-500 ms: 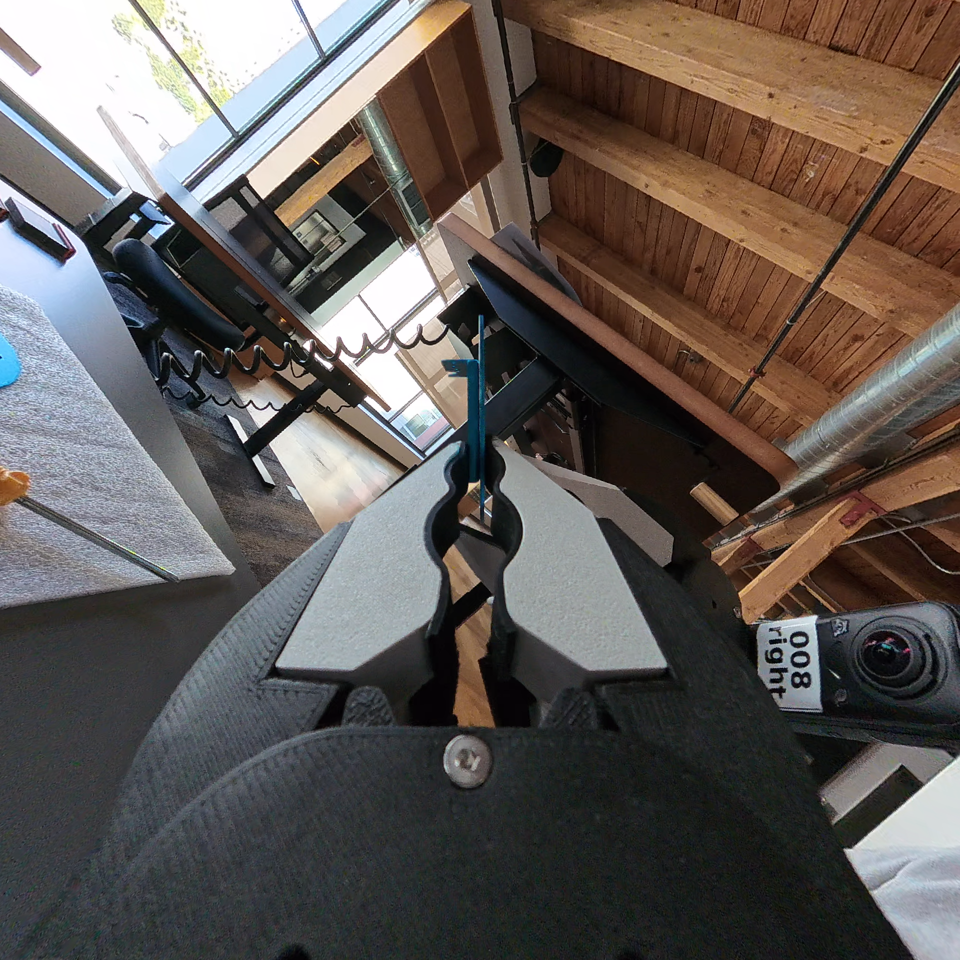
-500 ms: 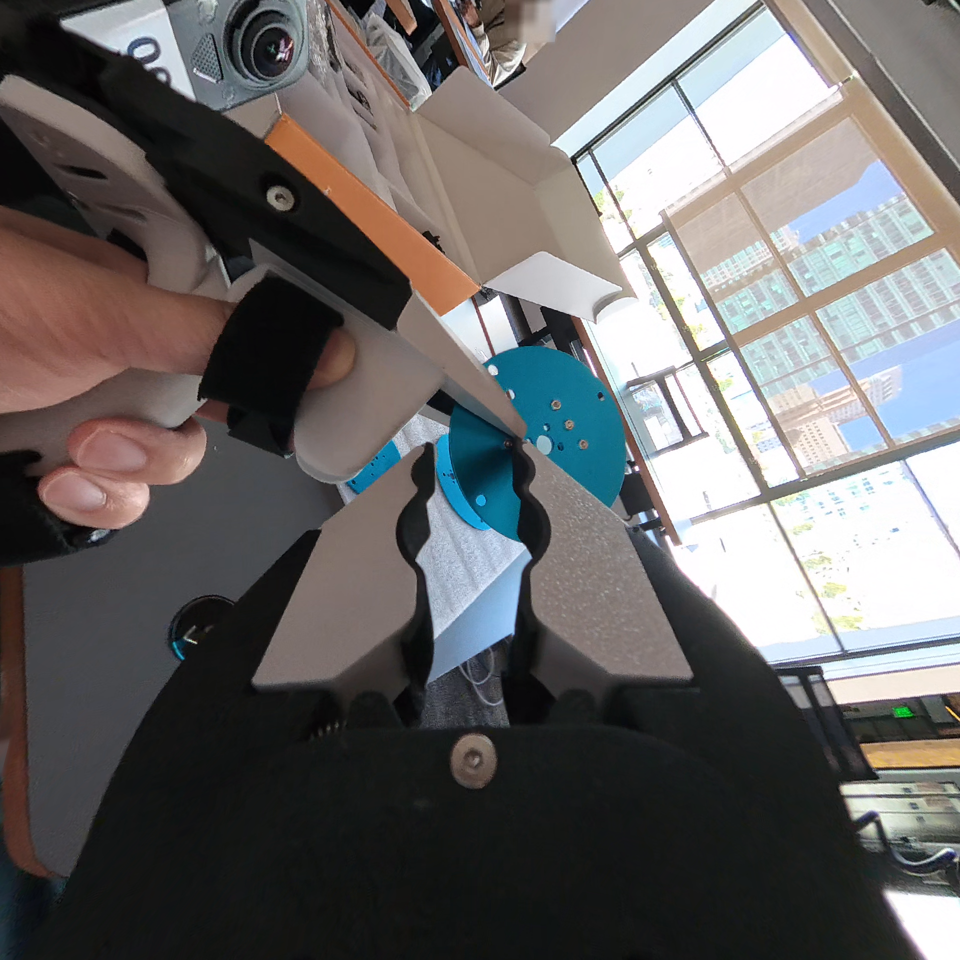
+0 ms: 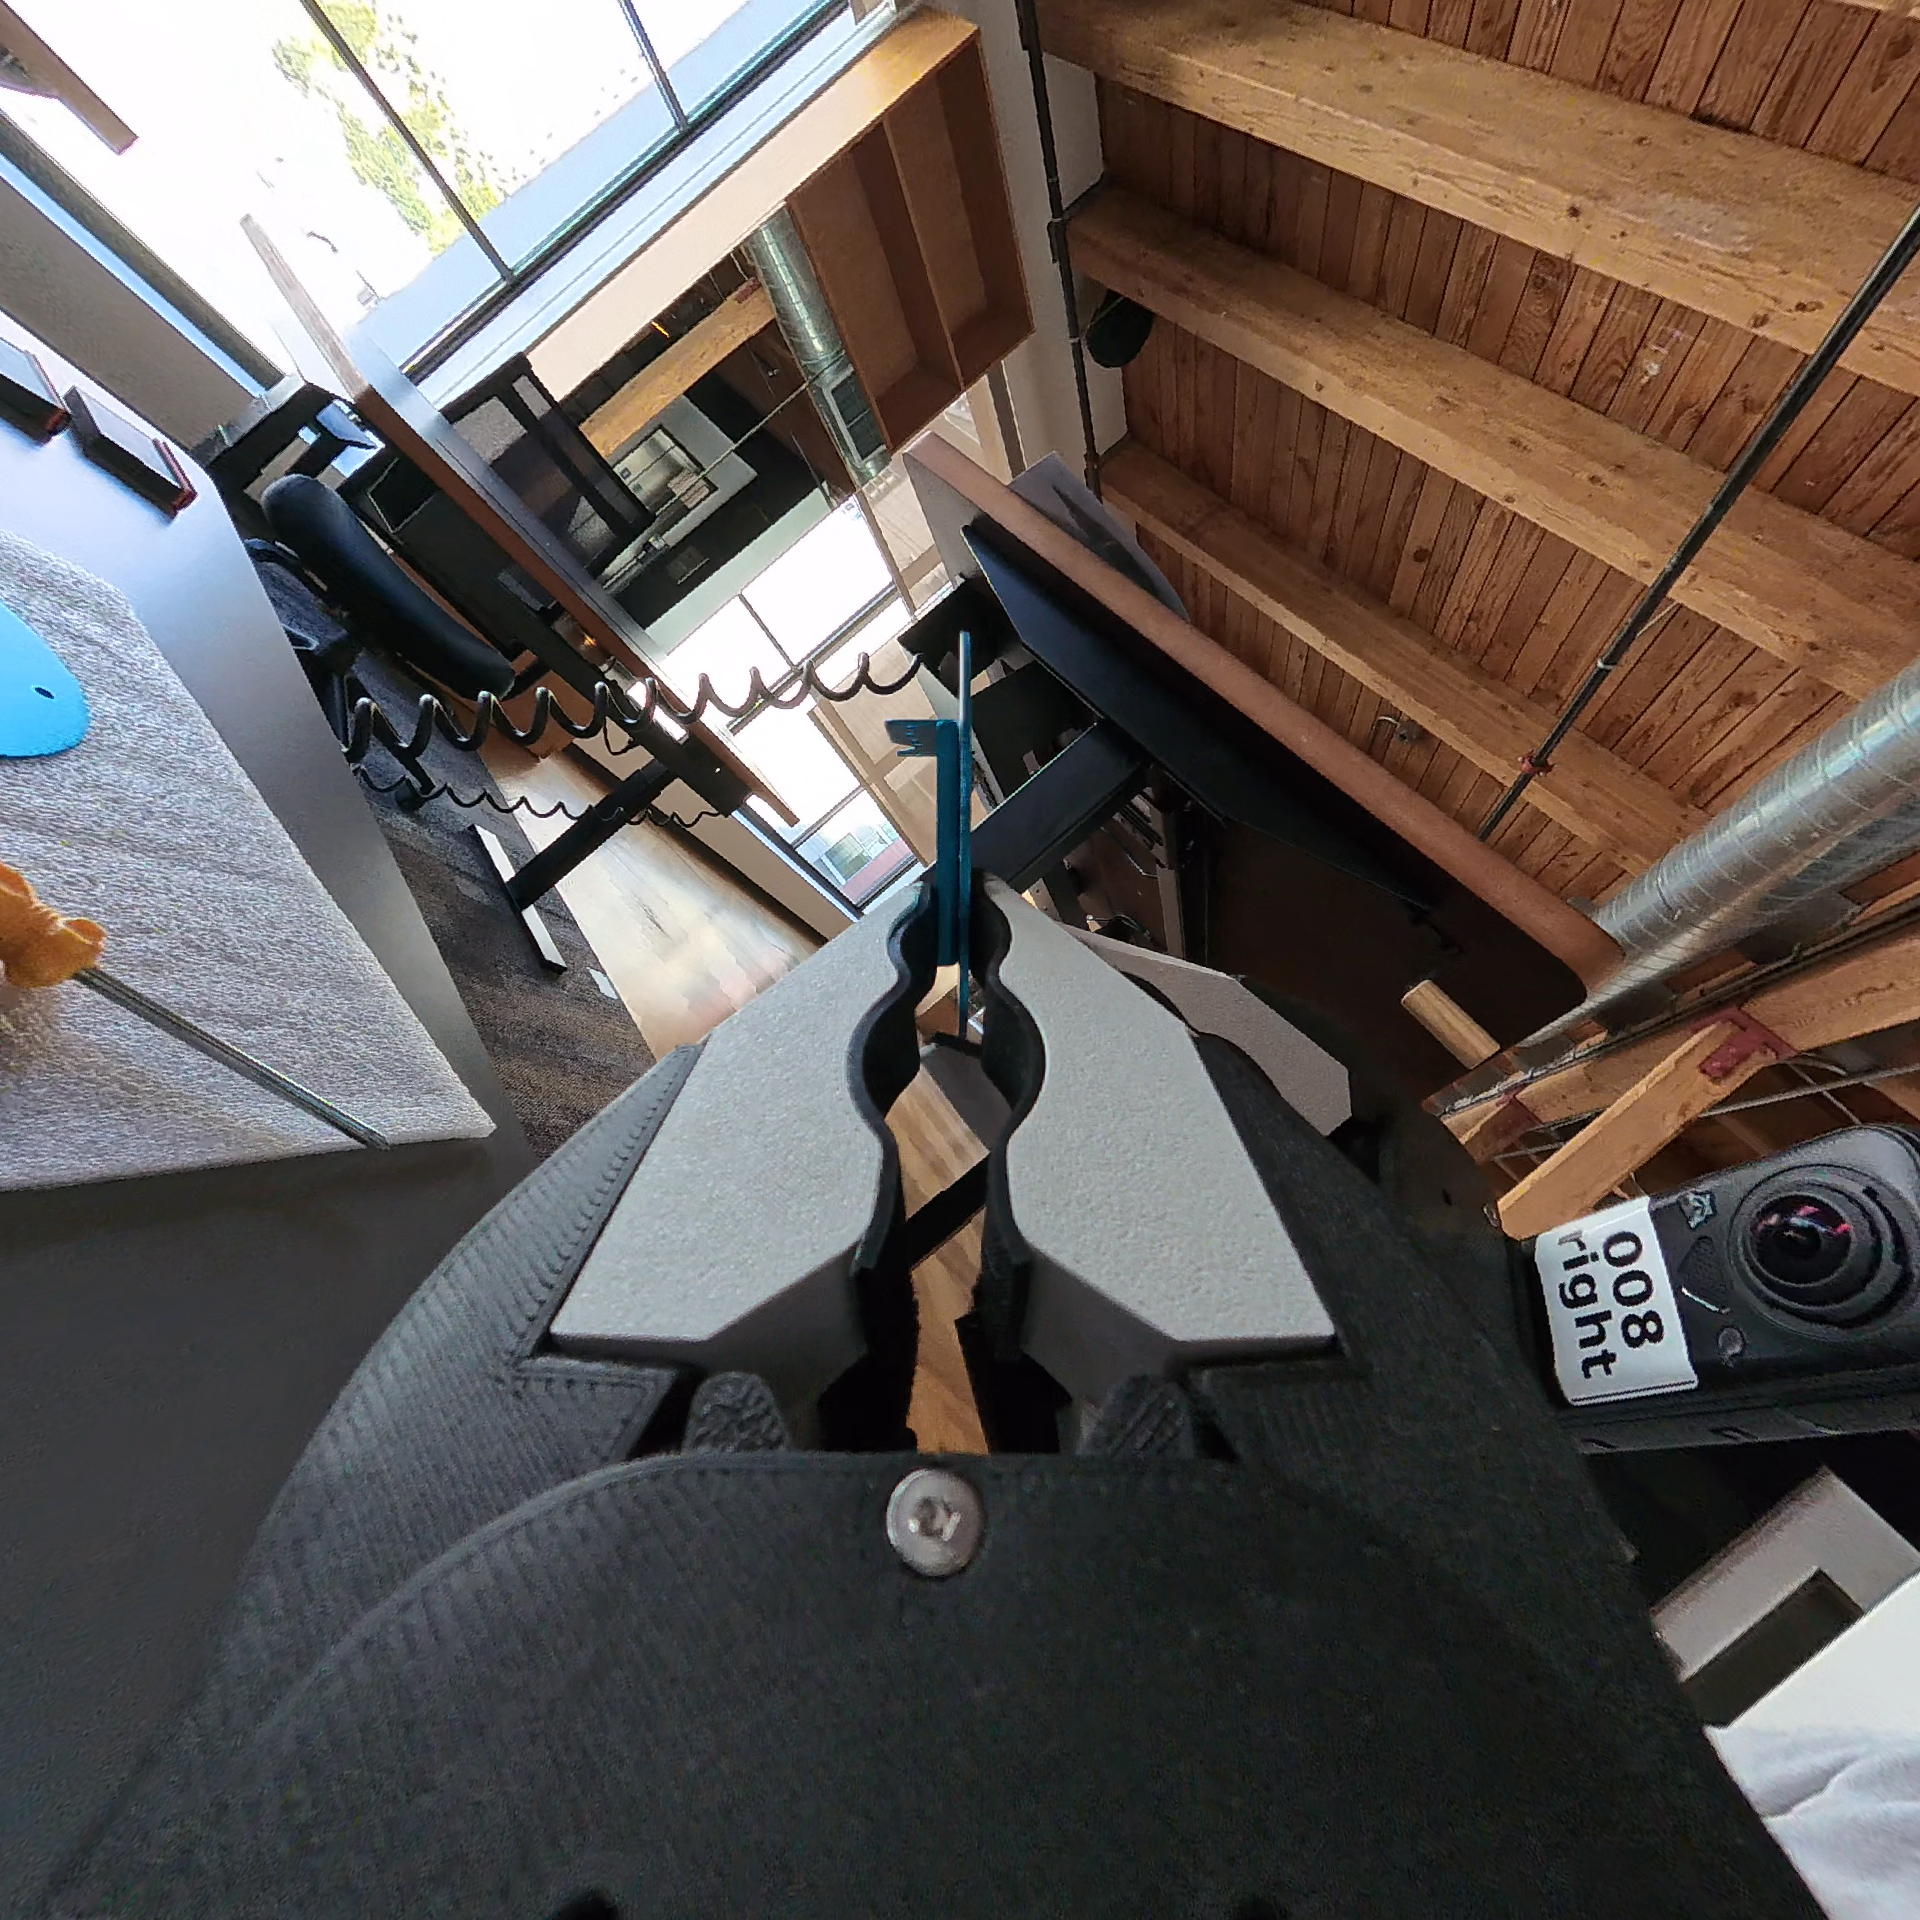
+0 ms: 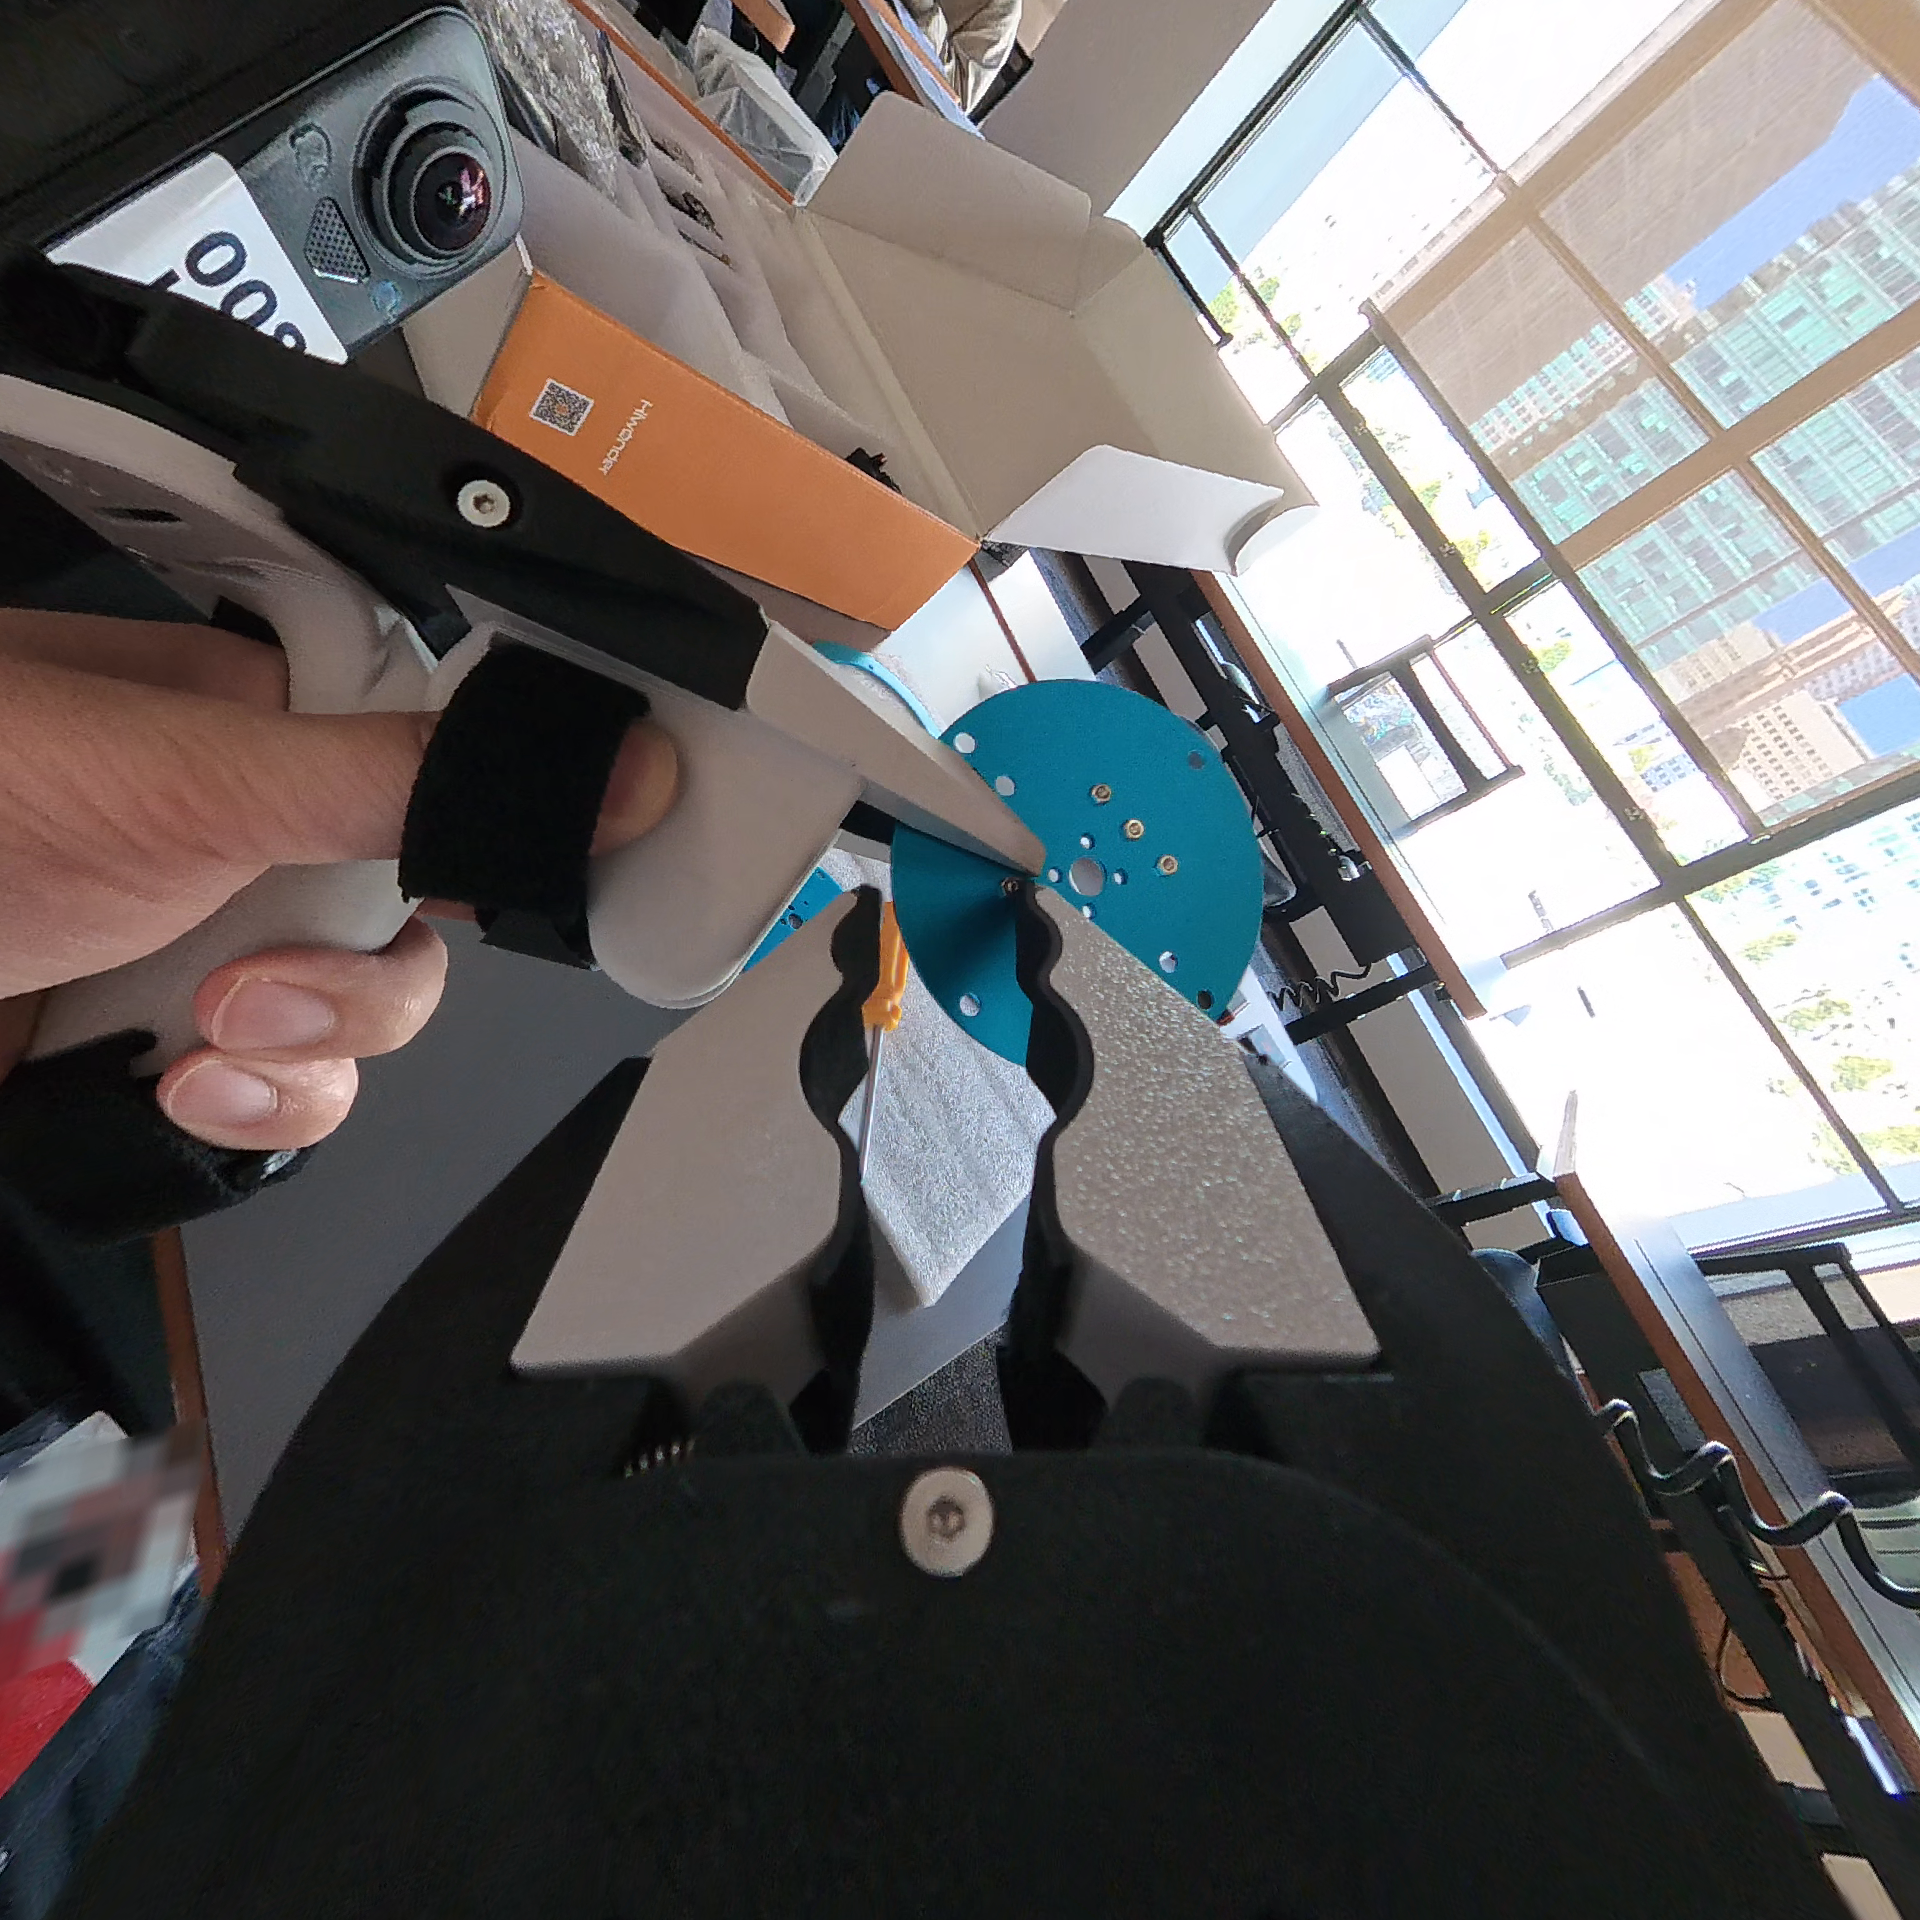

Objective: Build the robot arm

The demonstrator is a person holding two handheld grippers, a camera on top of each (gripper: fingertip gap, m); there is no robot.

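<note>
My left gripper (image 3: 954, 920) is shut on a thin teal metal disc (image 3: 962, 821), seen edge-on and held up in the air. In the right wrist view the same disc (image 4: 1132, 769) faces the camera, round with several holes and brass inserts, pinched at its rim by the left gripper's fingers (image 4: 935, 790). My right gripper (image 4: 945, 902) is open and empty, its fingertips just below the disc's lower edge. An orange-handled screwdriver (image 4: 889, 982) lies on a grey foam mat (image 4: 935, 1153) beyond. It also shows in the left wrist view (image 3: 47, 940).
A light blue plate (image 3: 36, 691) lies on the foam mat (image 3: 208, 831) on a dark table (image 3: 156, 1351). An orange box (image 4: 727, 499) and an open white carton (image 4: 1039, 343) stand behind. A person's hand (image 4: 208, 810) grips the left gripper's handle. Desks and windows are beyond. My left and right fingertips are right by each other.
Both views have shifted slightly. The screwdriver now shows between my right gripper's fingers. My left gripper still holds the teal disc.
</note>
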